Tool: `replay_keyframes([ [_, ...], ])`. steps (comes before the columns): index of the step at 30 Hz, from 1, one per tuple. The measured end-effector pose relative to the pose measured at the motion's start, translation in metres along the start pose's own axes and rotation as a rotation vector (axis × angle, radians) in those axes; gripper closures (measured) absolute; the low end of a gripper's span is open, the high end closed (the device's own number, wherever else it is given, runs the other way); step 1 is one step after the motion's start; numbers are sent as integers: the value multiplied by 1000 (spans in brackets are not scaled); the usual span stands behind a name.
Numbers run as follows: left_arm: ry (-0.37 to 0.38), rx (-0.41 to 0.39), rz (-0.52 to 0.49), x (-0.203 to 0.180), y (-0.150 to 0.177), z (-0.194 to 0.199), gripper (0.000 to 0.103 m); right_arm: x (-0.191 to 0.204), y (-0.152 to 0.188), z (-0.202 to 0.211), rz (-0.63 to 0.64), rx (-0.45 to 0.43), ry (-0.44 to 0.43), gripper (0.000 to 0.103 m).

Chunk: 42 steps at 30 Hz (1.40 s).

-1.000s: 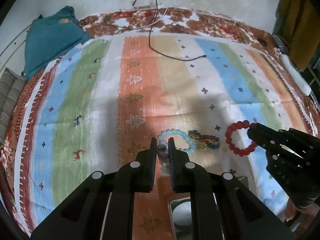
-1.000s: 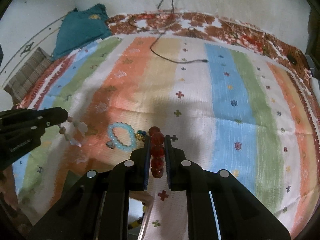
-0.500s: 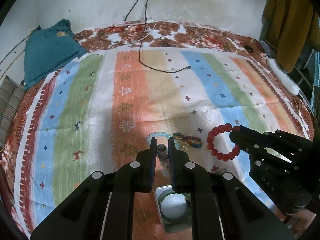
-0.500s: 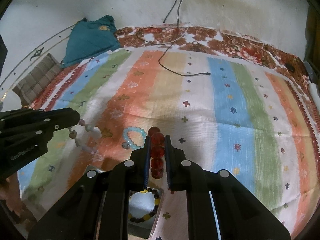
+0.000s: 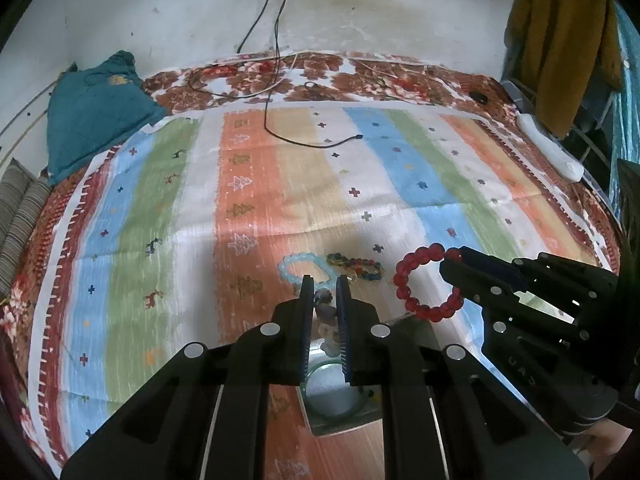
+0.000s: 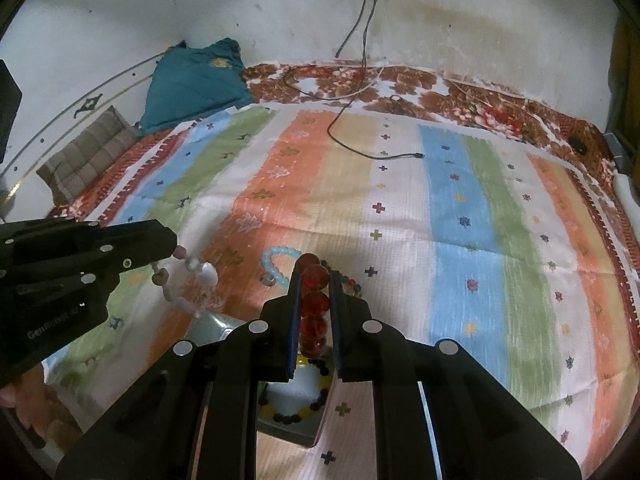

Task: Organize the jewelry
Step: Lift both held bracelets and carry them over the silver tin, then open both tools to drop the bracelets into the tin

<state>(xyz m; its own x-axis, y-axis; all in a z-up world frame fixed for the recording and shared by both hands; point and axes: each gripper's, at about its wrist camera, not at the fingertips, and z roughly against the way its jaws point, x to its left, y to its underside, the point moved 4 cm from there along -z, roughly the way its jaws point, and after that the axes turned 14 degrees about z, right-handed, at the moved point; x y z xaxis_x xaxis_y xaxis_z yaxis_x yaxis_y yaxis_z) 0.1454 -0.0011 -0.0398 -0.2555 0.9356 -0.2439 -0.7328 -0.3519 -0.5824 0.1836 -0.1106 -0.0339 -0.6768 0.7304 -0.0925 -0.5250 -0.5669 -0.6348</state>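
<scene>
My left gripper [image 5: 325,286] is shut on a pale stone bracelet [image 5: 325,312], which hangs from it in the right wrist view [image 6: 188,280]. My right gripper [image 6: 316,280] is shut on a red bead bracelet [image 6: 314,304], seen as a ring in the left wrist view [image 5: 424,280]. Both are held above a metal box [image 5: 344,420] with a green bangle [image 5: 312,376] in one compartment and a yellow and black bracelet [image 6: 300,408] in another. A light blue bracelet [image 5: 304,266] and a multicoloured bracelet [image 5: 354,266] lie on the striped cloth [image 5: 280,184].
A black cable [image 5: 304,142] lies across the far cloth. A teal cloth [image 5: 92,108] sits at the far left, a striped cushion [image 6: 84,156] beside it. A white power strip [image 5: 548,152] lies at the right edge. A mustard garment [image 5: 560,40] hangs at right.
Both grippers have lifted and pulled back with their bracelets. The metal box has come into view beneath them.
</scene>
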Motion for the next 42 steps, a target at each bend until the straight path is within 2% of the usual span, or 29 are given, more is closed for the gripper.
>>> replay_keyframes([
  [12,28,-20,2,-2,16,18,92,19,14,25,39,-25,-16,89],
  [30,47,-30,-16,-9,37,35,92,33,32,40,50,-24,-41,89],
  [36,76,10,11,-10,39,31,91,30,33,38,39,-18,-52,89],
  [38,60,21,34,-5,38,28,90,27,34,36,28,0,-31,87],
  [40,31,14,36,-2,39,27,86,24,34,34,14,9,-17,74],
  [42,28,13,46,-1,38,27,81,19,36,33,-3,23,-3,73],
])
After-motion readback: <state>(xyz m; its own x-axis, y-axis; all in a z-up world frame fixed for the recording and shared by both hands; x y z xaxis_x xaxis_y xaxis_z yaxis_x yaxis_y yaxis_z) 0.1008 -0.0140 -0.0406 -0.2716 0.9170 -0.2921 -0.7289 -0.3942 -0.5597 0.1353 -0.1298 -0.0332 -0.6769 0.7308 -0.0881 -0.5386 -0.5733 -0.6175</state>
